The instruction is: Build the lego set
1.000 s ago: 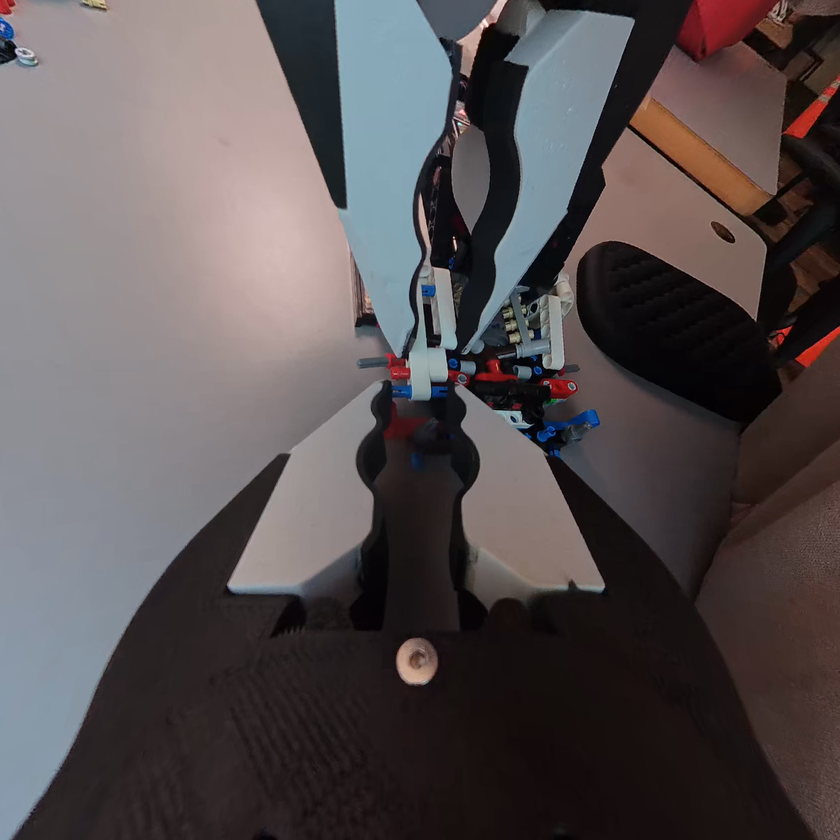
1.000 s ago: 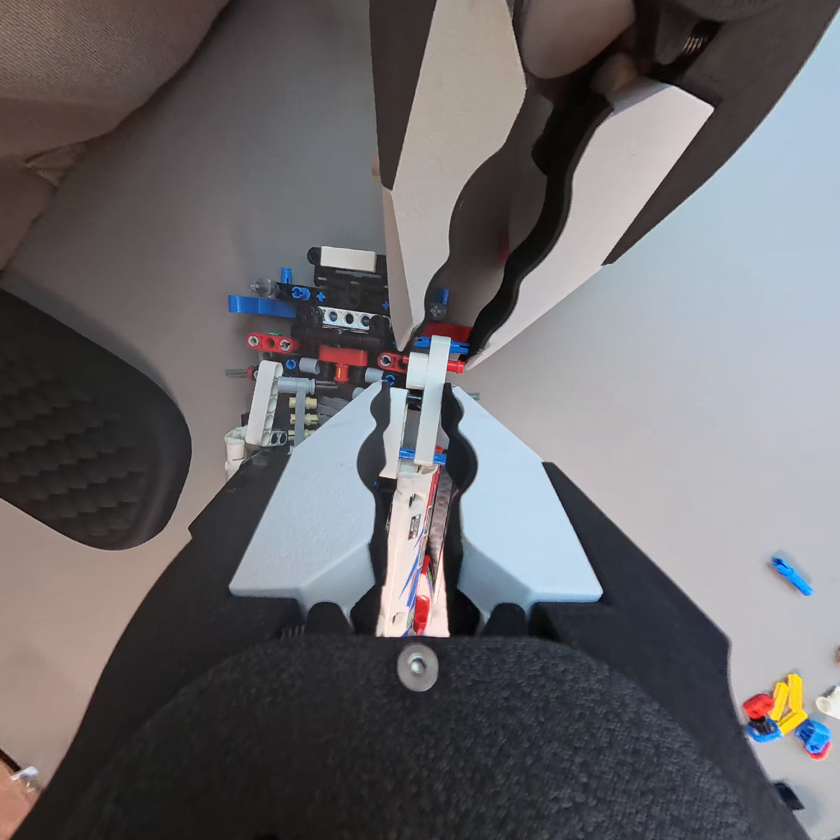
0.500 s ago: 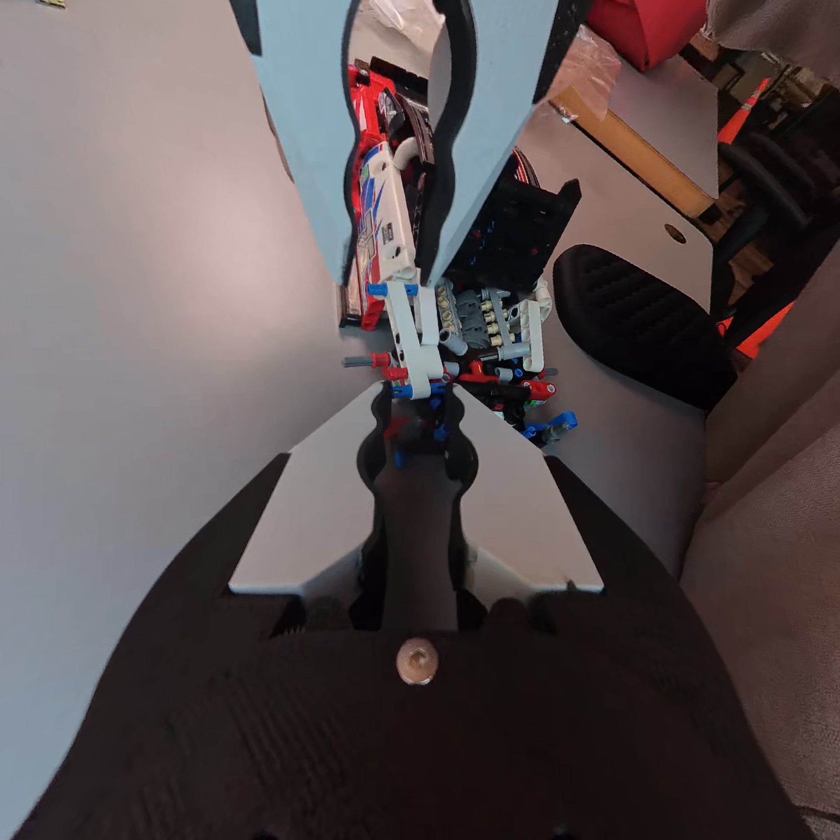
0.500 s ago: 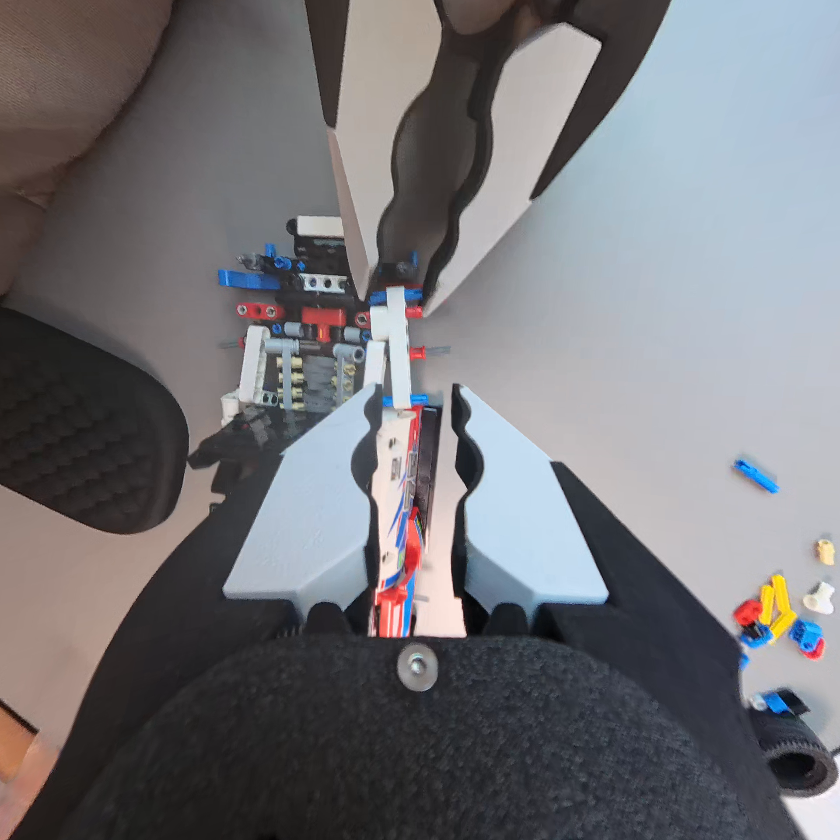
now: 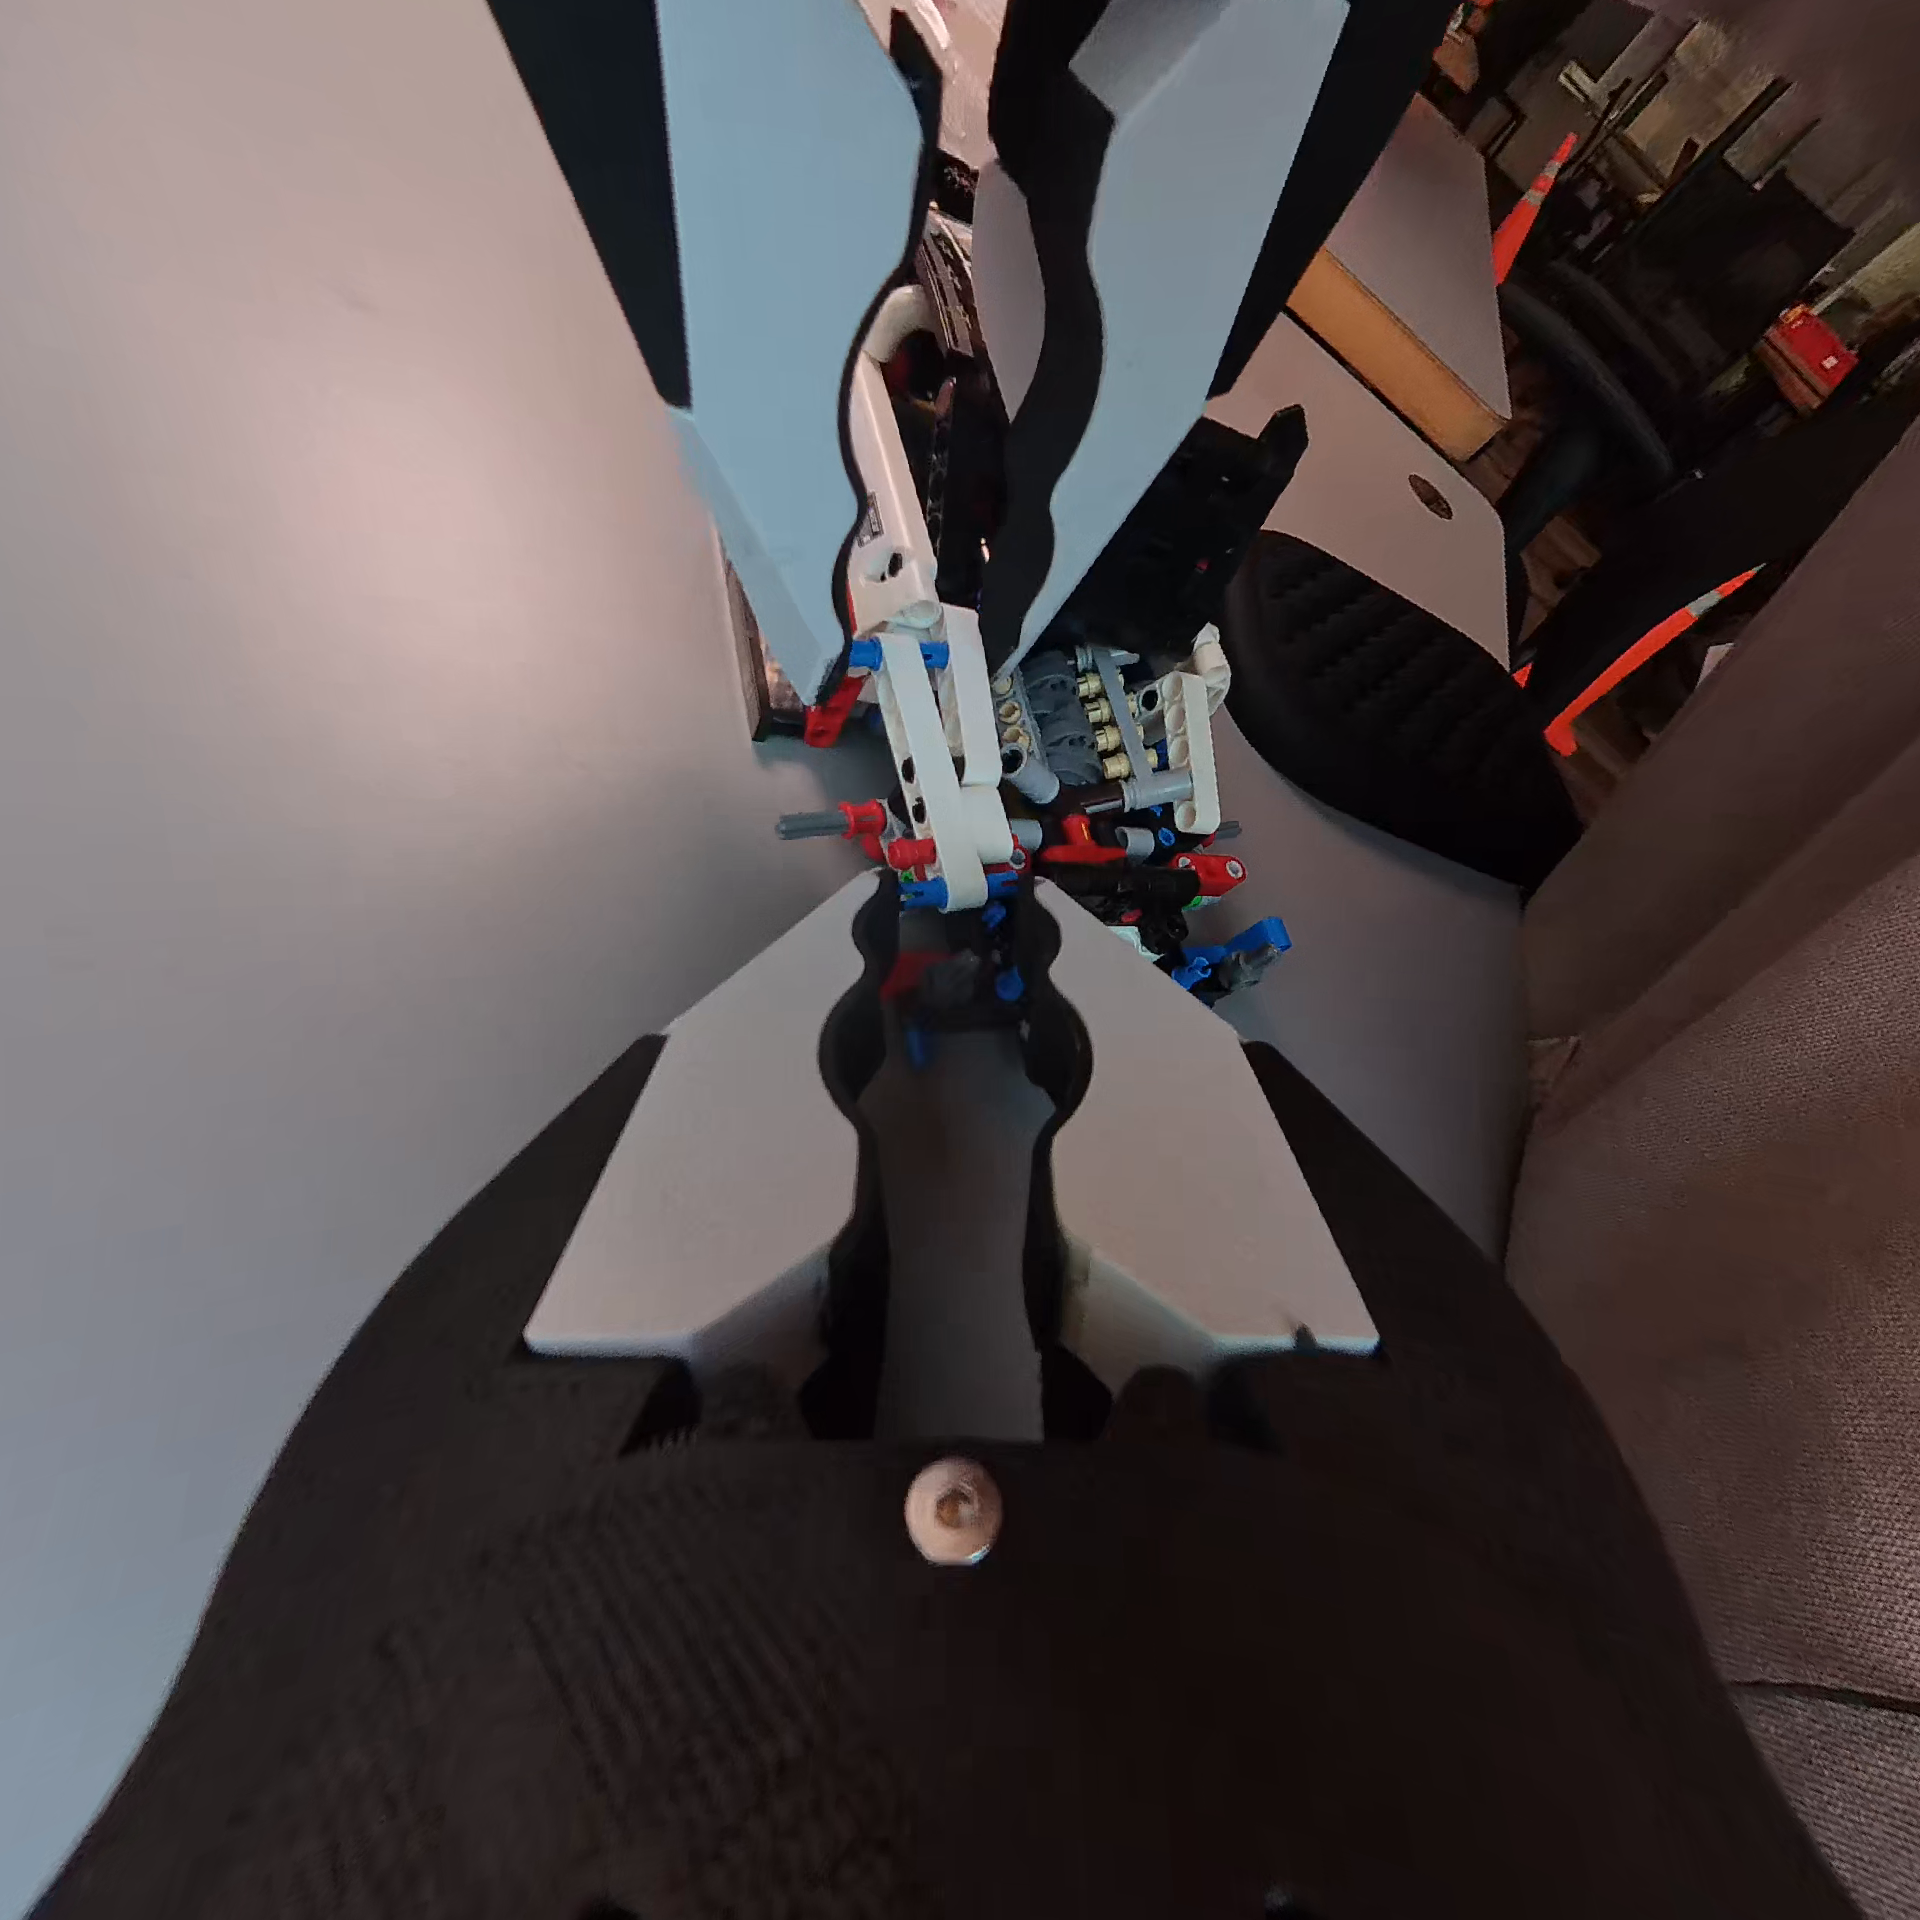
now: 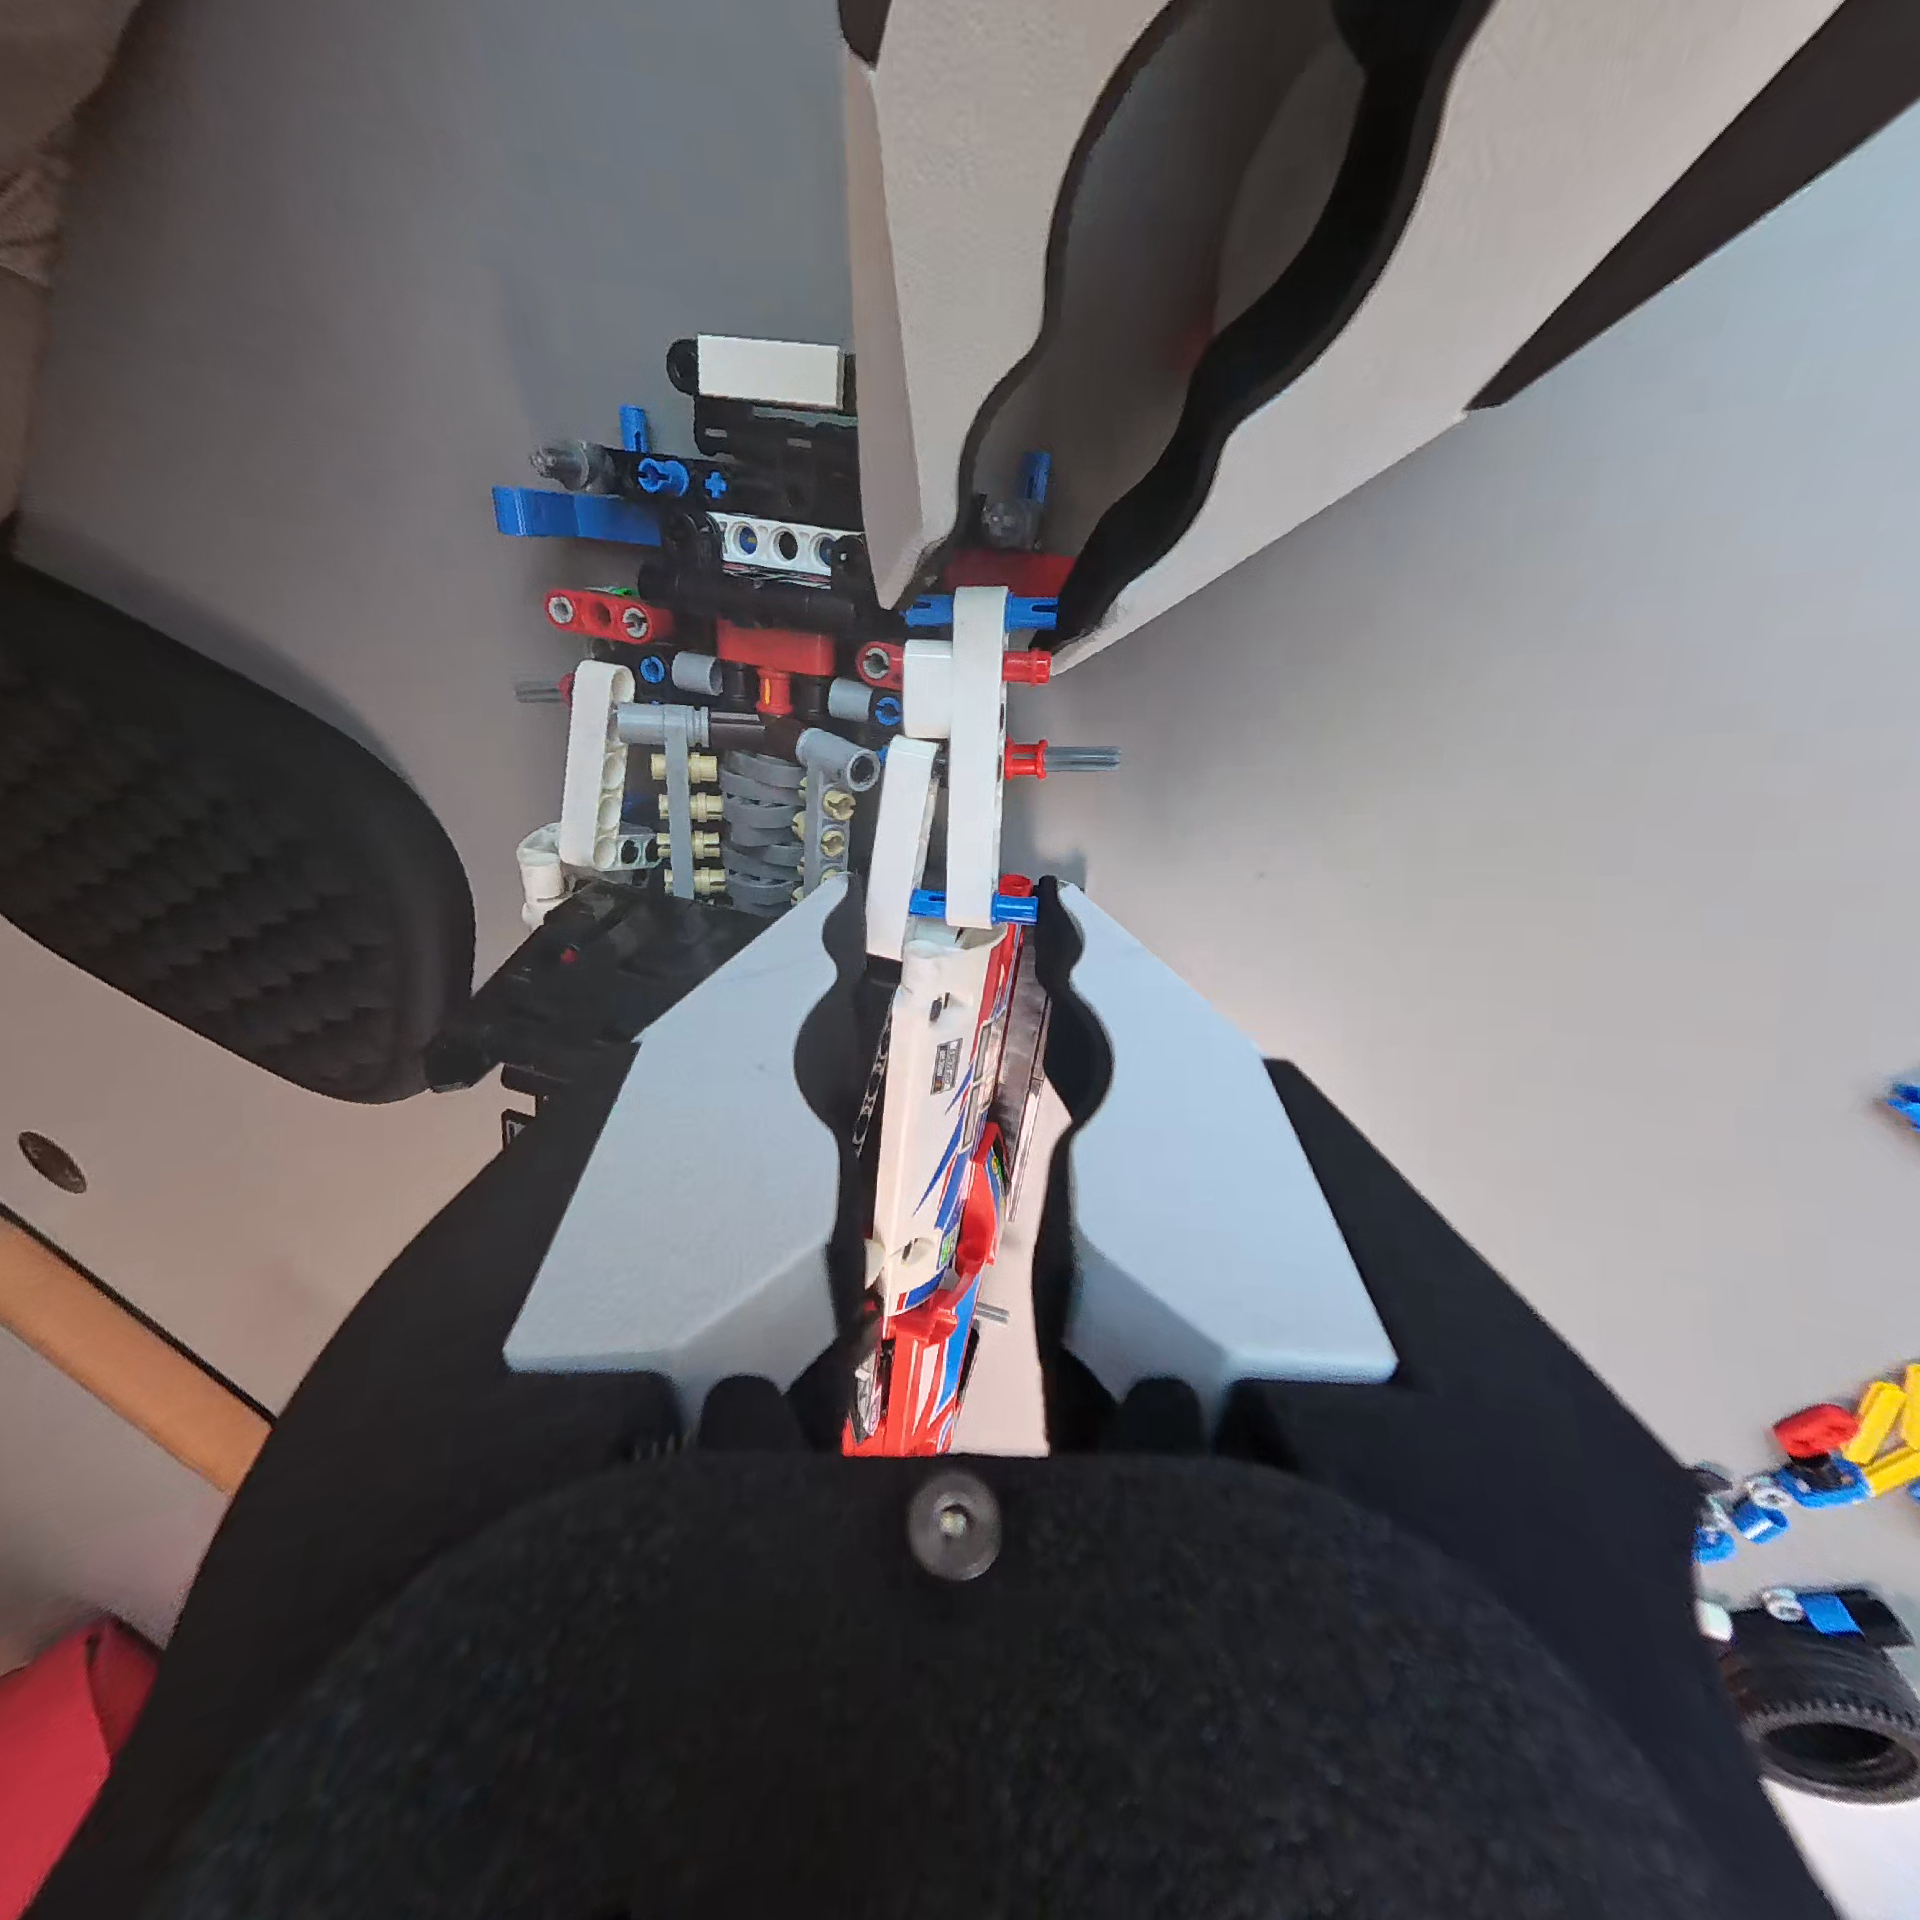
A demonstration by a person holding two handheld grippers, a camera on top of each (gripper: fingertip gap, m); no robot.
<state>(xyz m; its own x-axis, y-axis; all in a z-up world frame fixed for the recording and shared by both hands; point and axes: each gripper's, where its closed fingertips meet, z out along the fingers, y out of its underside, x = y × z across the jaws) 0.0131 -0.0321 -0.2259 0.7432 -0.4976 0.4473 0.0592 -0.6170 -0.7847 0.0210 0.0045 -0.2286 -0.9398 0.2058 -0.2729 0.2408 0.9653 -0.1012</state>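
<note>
A partly built lego car (image 5: 1101,727) lies on the grey table (image 5: 312,623), with white beams (image 5: 940,758), grey engine parts and red and blue pins. My left gripper (image 5: 958,888) is shut on the car's near end, on red, grey and blue parts. In the right wrist view the car (image 6: 748,727) runs away from me, and my right gripper (image 6: 948,896) is shut around its white, red and blue body panel (image 6: 935,1122) and white beams (image 6: 971,748). The two grippers face each other: the right one (image 5: 914,665) shows in the left view, the left one (image 6: 982,597) in the right view.
A black chair seat (image 5: 1382,717) stands past the table edge beside the car. Loose red, yellow and blue pieces (image 6: 1829,1455) and a black tyre (image 6: 1829,1725) lie on the table to my right. Another table (image 5: 1392,312) and an orange cone (image 5: 1527,218) stand farther back. My right fingertips sit around 4 cm from my left ones.
Half a second ago my right gripper stood wider around the body panel; now its fingers sit against it. The left gripper has stayed on the car's end.
</note>
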